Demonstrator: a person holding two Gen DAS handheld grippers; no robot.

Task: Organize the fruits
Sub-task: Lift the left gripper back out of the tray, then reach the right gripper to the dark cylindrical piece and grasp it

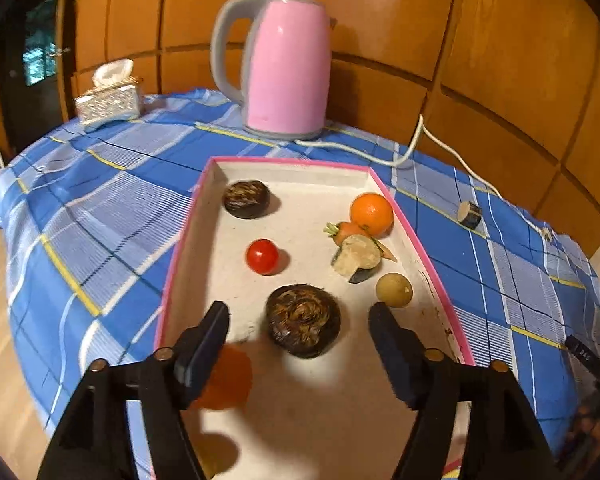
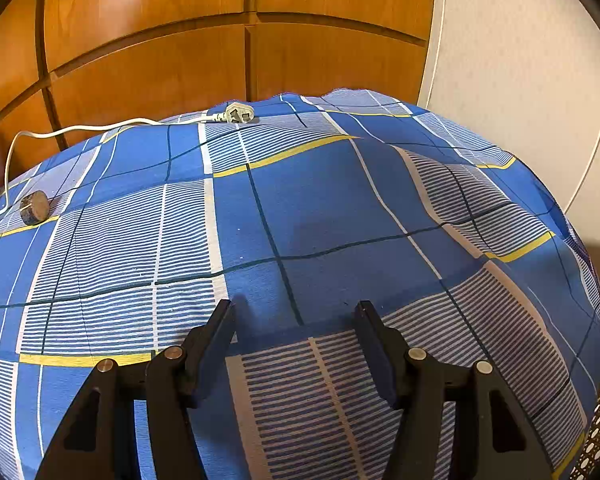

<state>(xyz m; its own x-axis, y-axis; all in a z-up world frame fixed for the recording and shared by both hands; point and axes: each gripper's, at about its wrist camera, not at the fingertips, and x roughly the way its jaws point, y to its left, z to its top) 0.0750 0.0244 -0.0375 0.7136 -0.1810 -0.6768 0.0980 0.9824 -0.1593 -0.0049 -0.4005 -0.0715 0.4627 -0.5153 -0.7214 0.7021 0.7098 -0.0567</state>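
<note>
Dark fruit: a dark brown, round, fibrous-topped fruit (image 1: 303,320) lies on the tray floor between the left fingers, just ahead of the tips, touching neither.
Blurred fruit: an orange, blurred round shape (image 1: 230,378) sits behind the near-left finger (image 1: 204,344); whether it rests on the tray floor I cannot tell.
Left gripper (image 1: 298,310): fingers spread wide, nothing pinched.
Other produce: small red tomato (image 1: 262,256) ahead of the left finger; tan round fruit (image 1: 394,290) just beyond the right finger tip; cut pale wedge with dark skin (image 1: 358,258), carrot piece (image 1: 350,231) and orange citrus (image 1: 371,214) further out on the right; second dark fruit (image 1: 246,199) far ahead.
Tray: shallow white rectangular tray with pink rim (image 1: 416,244) holds all of the above.
Right gripper (image 2: 294,308): fingers parted, empty, over the blue checked tablecloth (image 2: 320,200).
Stray piece: small dark-skinned cut cylinder (image 2: 35,208) lies on the cloth, well apart, far left of the right fingers.
Surroundings: pink electric kettle with grey handle (image 1: 286,68) beyond the tray; white cord (image 2: 80,130) with plug (image 2: 239,113); tissue box (image 1: 109,102).
</note>
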